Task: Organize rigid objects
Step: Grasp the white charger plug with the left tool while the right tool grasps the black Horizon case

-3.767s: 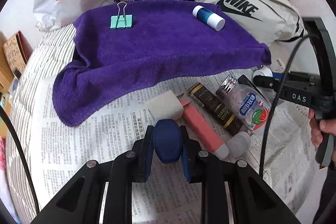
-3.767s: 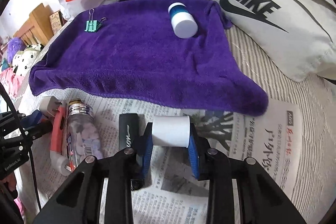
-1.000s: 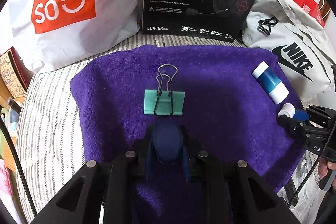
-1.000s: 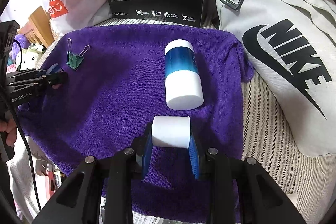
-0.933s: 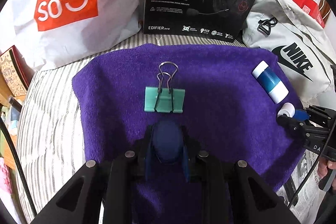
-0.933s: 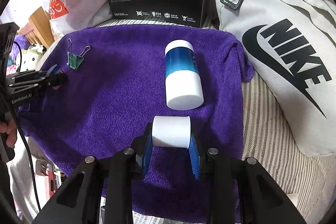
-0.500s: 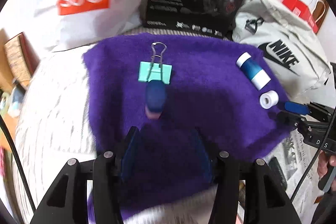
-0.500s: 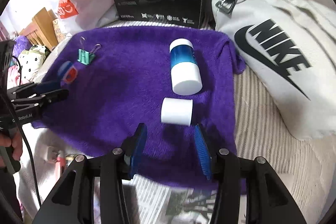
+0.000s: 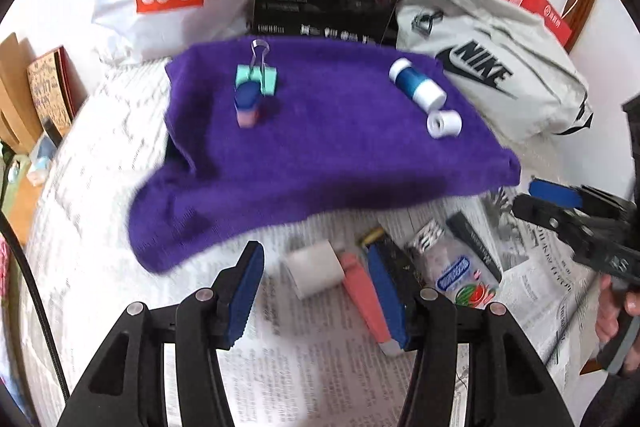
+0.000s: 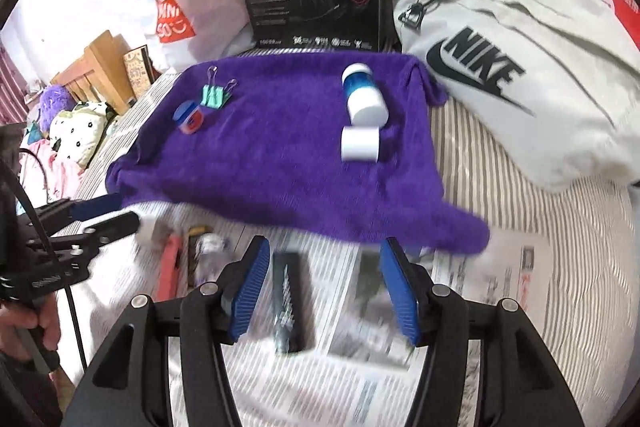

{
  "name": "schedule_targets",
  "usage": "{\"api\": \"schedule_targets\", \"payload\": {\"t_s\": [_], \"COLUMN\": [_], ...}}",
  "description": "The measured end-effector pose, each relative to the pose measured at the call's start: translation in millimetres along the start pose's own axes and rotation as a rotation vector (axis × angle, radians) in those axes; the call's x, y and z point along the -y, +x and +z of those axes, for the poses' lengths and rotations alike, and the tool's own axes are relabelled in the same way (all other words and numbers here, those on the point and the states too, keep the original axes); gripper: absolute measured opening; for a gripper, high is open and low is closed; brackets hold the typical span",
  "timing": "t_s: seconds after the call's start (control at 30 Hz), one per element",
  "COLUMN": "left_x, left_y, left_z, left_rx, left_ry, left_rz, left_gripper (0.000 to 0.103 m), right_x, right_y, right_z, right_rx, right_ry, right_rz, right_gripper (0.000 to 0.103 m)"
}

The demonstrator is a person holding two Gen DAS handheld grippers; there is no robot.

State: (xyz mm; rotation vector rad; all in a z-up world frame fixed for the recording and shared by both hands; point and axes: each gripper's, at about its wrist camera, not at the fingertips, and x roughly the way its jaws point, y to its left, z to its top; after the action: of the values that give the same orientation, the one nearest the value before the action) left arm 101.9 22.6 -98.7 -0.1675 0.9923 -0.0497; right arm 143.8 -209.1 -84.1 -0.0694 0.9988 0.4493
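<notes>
Both grippers have pulled back off the purple towel [image 10: 288, 163], jaws just spread and empty. Left gripper [image 9: 320, 291] left the blue cap [image 9: 246, 105] by the green clip [image 9: 258, 79]; right gripper [image 10: 324, 293] left the white roll [image 10: 360, 143] touching the blue-and-white bottle [image 10: 362, 97].

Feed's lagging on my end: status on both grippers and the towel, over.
Left gripper and right gripper open, jaws just opened, nothing held. Blue-capped item and small white cylinder on purple towel. More items on newspaper; nothing blocking.
</notes>
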Motion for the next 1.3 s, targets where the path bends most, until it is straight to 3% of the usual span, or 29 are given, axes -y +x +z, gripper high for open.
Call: {"api": "schedule_targets", "payload": {"t_s": [0.33, 0.93, 1.03, 1.13, 1.3], "left_x": [6, -5, -5, -7, -14], "left_y": [34, 21, 21, 20, 18], "left_z": [0, -15, -15, -16, -17], "left_rx": [-0.048, -0.046, -0.038, -0.033, -0.03], "left_ry": [-0.046, 0.018, 0.034, 0.048, 0.057], "left_rz": [0.046, 0.106, 0.105, 0.093, 0.064], "left_gripper": [0.052, 0.052, 0.044, 0.044, 0.044], "right_x": [1, -1, -8, -14, -22], "right_y": [4, 23, 30, 40, 52], "right_z": [-27, -34, -33, -28, -24], "right_rx": [-0.034, -0.063, -0.064, -0.075, -0.072], "right_ry": [0.021, -0.012, -0.041, -0.073, -0.139], "right_rz": [0.035, 0.054, 0.053, 0.027, -0.017], "right_gripper": [0.057, 0.057, 0.057, 0.056, 0.042]}}
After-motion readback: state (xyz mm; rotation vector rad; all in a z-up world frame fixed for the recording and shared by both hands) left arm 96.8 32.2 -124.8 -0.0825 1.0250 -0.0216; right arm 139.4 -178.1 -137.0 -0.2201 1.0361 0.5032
